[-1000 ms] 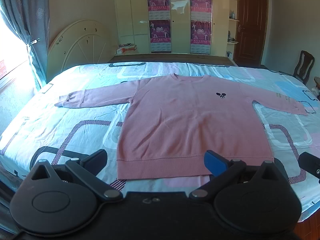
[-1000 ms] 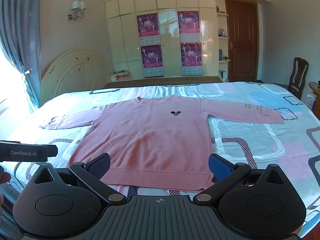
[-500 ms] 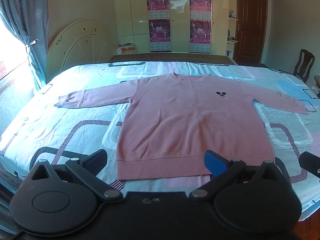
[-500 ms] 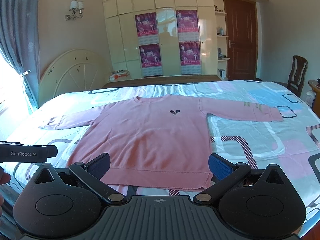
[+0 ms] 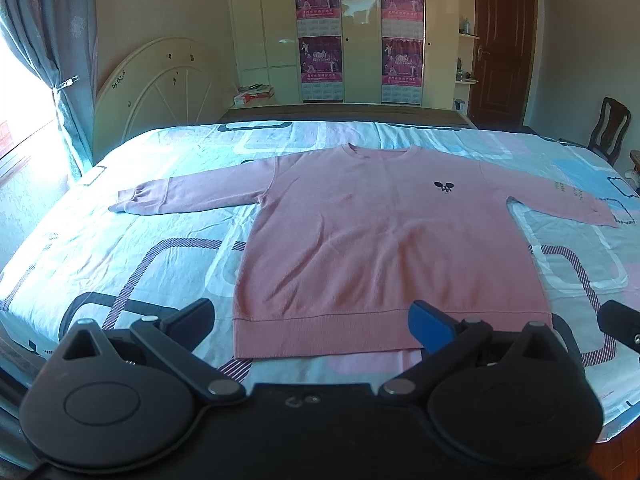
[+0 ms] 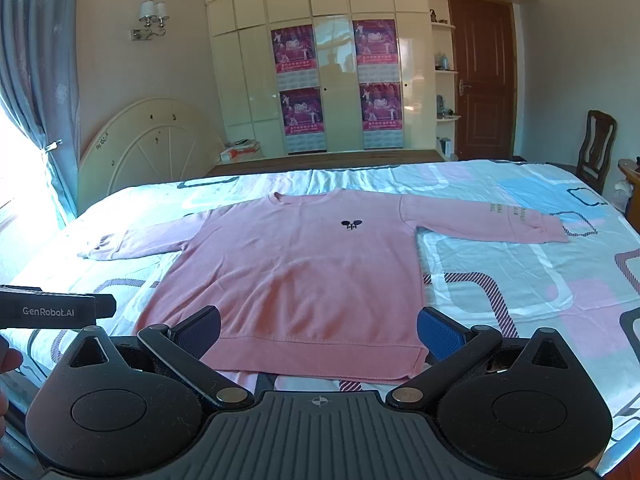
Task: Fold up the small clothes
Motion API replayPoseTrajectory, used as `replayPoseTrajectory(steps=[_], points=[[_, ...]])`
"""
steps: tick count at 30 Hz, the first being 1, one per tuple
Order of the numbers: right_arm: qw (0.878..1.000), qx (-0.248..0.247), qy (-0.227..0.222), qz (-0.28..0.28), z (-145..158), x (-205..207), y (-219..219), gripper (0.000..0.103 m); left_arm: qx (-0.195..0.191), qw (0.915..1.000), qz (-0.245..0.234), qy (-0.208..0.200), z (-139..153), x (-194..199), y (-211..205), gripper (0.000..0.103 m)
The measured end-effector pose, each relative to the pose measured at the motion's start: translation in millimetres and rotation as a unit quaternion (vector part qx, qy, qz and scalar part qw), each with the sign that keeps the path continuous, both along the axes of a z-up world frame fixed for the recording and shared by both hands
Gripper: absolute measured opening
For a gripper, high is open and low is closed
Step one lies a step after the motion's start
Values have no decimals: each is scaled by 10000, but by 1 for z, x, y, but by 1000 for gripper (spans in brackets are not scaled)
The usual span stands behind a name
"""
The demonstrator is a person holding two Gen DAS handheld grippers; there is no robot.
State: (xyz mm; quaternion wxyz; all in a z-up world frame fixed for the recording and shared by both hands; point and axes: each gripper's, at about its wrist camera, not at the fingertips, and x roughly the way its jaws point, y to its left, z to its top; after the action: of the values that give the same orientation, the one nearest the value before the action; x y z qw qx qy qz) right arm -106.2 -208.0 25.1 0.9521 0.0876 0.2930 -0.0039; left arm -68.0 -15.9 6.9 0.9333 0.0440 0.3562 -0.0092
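Note:
A pink long-sleeved sweater [image 5: 372,240] lies flat and face up on the bed, both sleeves spread out, hem toward me; it also shows in the right wrist view [image 6: 304,280]. My left gripper [image 5: 312,320] is open and empty, held just short of the hem, over its left half. My right gripper [image 6: 320,332] is open and empty, held just short of the hem, over its middle. Neither touches the cloth. A small black logo [image 6: 352,224] marks the chest.
The bed sheet [image 5: 120,248] has a blue, pink and white pattern. A cream headboard [image 5: 160,92] stands at the left, curtains [image 5: 52,40] by the window, a wardrobe [image 6: 340,80] behind, a wooden chair [image 6: 598,144] at the right. The left gripper's body [image 6: 56,312] shows in the right wrist view.
Both views have barely shifted. The sweater lies as before and both grippers stay open.

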Motion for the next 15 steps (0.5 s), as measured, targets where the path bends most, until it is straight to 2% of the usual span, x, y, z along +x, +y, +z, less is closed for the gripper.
replayPoseTrajectory(steps=[15], points=[[10000,52,63,8,-5,9,-2,103,29,9999,46,103,-3,11,-2,103]])
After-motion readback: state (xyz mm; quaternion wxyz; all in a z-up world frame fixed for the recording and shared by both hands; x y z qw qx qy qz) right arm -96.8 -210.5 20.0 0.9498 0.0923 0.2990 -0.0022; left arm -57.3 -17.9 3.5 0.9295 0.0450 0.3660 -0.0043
